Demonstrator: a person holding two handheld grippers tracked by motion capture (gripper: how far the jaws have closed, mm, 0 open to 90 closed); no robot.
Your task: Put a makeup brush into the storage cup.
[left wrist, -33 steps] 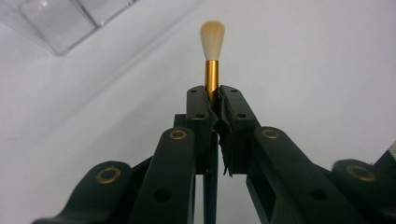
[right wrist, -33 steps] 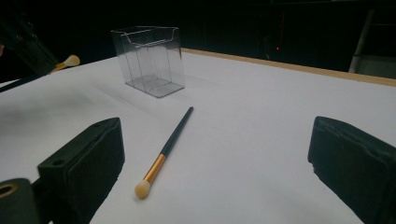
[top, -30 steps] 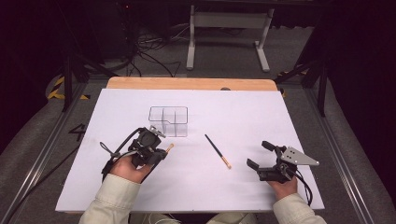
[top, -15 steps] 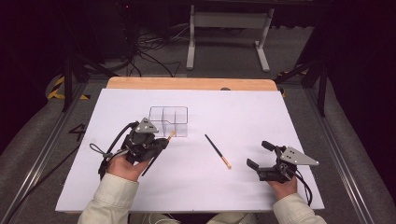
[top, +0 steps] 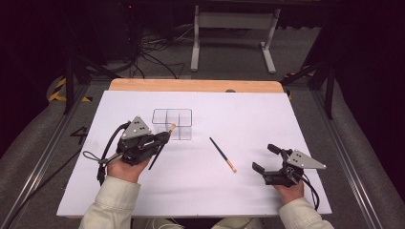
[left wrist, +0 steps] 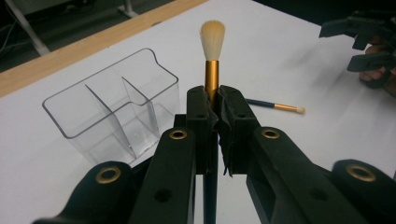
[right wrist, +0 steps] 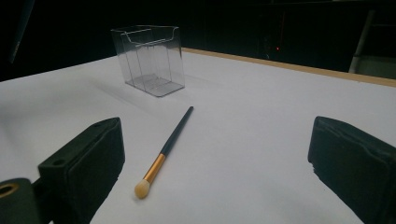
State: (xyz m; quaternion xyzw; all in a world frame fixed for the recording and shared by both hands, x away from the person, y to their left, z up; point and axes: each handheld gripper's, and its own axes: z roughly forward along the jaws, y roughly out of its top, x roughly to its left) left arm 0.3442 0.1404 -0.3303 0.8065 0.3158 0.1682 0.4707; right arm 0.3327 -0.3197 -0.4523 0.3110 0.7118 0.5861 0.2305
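Since the left tongs (left wrist: 212,112) pinch the makeup brush (left wrist: 212,56) just beside the clear three-compartment organizer (top: 172,123) while the right tongs (top: 265,158) rest spread near the second brush (top: 223,154), its tip could catch the rim and tip it.

Gold-ferruled, cream-tipped brush (left wrist: 212,56) tilts bristles-up beside the clear, three-compartment organizer (left wrist: 112,102).

A white table (top: 248,200) has a metal stand (top: 234,28) behind it.

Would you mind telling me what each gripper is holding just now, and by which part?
The left gripper is shut on a makeup brush, clamped at its gold ferrule just below the bristles. The right gripper is open and holds nothing.
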